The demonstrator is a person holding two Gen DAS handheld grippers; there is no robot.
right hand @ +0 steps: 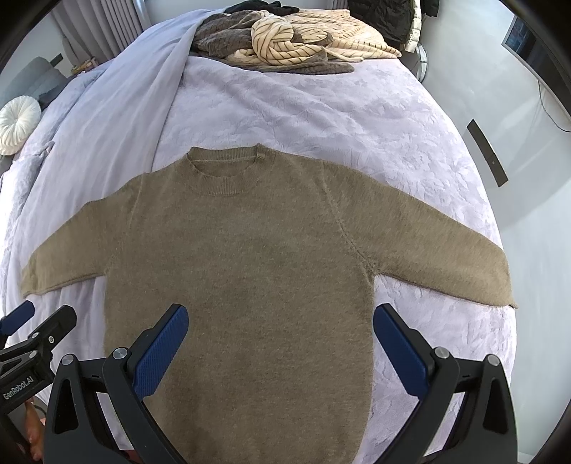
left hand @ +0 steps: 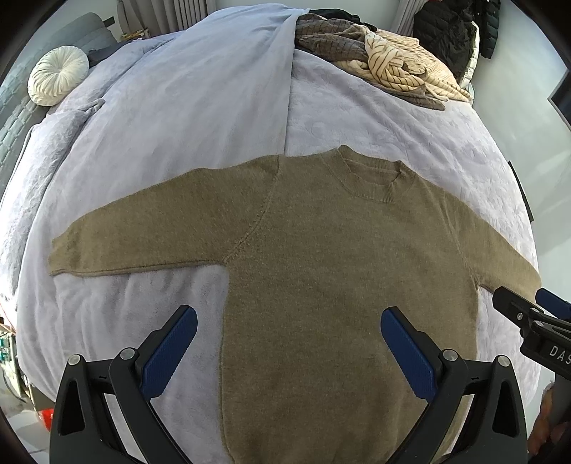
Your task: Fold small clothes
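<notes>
An olive-brown knit sweater (left hand: 321, 267) (right hand: 242, 257) lies flat on the bed, front up, neck away from me, both sleeves spread out sideways. My left gripper (left hand: 289, 317) hovers open over the sweater's lower left side, nothing between its blue pads. My right gripper (right hand: 280, 314) is open above the sweater's lower body, its right finger over the bedding. In the left wrist view the right gripper (left hand: 524, 307) shows at the right edge near the right sleeve cuff. The left gripper (right hand: 39, 317) appears at the lower left of the right wrist view.
The bed is covered with a pale lilac blanket (left hand: 357, 117) (right hand: 303, 114). A heap of brown and cream striped knitwear (left hand: 385, 60) (right hand: 285, 39) lies at its far end. A round white cushion (left hand: 57, 76) sits far left. A dark jacket (left hand: 446, 28) hangs behind.
</notes>
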